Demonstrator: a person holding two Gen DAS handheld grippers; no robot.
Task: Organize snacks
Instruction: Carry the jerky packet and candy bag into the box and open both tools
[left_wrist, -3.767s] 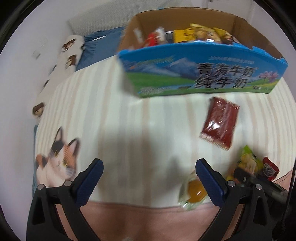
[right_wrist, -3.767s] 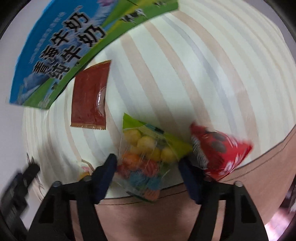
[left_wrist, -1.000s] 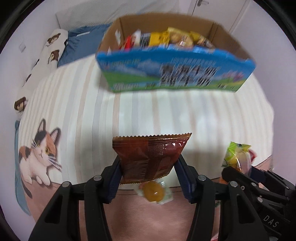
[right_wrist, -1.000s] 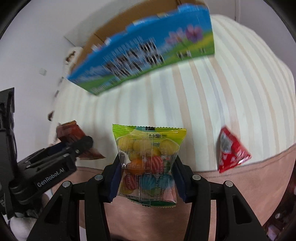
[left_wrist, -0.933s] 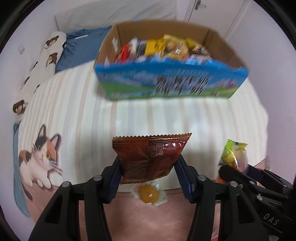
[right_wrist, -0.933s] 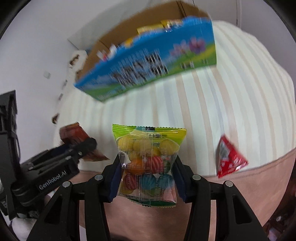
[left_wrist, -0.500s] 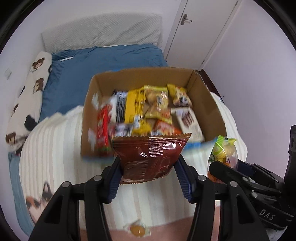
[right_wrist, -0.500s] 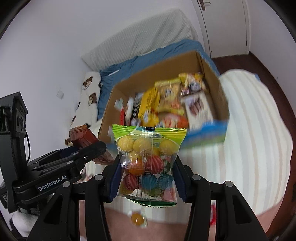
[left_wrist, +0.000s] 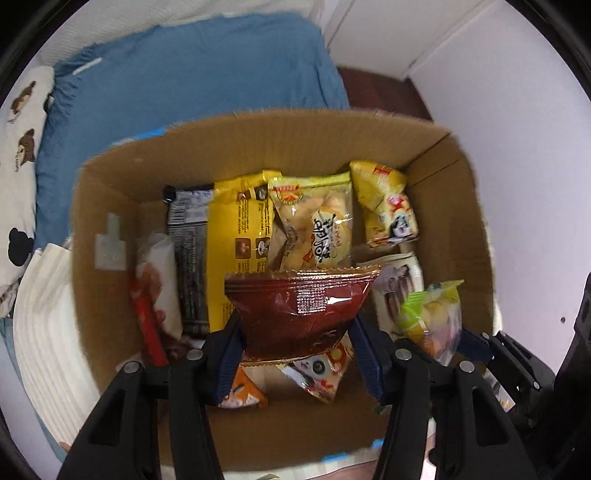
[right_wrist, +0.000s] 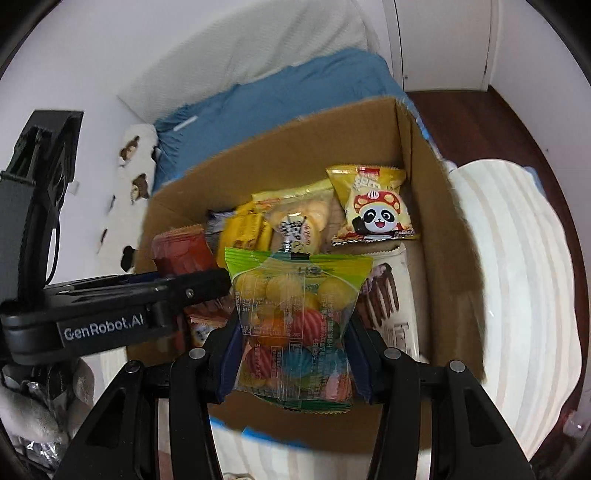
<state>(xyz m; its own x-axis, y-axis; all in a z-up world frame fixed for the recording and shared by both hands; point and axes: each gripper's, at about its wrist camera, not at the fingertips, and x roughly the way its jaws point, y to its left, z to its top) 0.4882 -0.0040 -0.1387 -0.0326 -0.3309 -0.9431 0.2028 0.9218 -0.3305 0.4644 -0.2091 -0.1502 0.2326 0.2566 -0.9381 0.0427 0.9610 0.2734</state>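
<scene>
Nearest, the left gripper (left_wrist: 297, 345) is clenched on a dark red foil packet (left_wrist: 301, 314), pinched at both side edges so it hangs upright over the near half of the cardboard box (left_wrist: 107, 206). Just to its right, the right gripper (right_wrist: 293, 352) likewise grasps a clear bag of coloured candy balls (right_wrist: 295, 317) by its sides, also over the open box.

Both packs look light and crinkly. The film is probably slick, and the candy bag's loose contents would likely shift, so a hold at the sealed side seams, as now, seems safest. Squeezing the middle might crush what is inside.

So that is two held packs, one per gripper. Below and beyond them, the box already holds roughly nine or ten more snacks, though the overlap makes an exact count uncertain. Among them are a panda-print yellow pouch (right_wrist: 373, 208) at the far right, a bread-like pack (left_wrist: 314, 221) in the middle, a long yellow pack (left_wrist: 240, 236) and a dark wrapper (left_wrist: 190, 251) to the left.

Farther off lies a blue pillow (left_wrist: 192, 74).
</scene>
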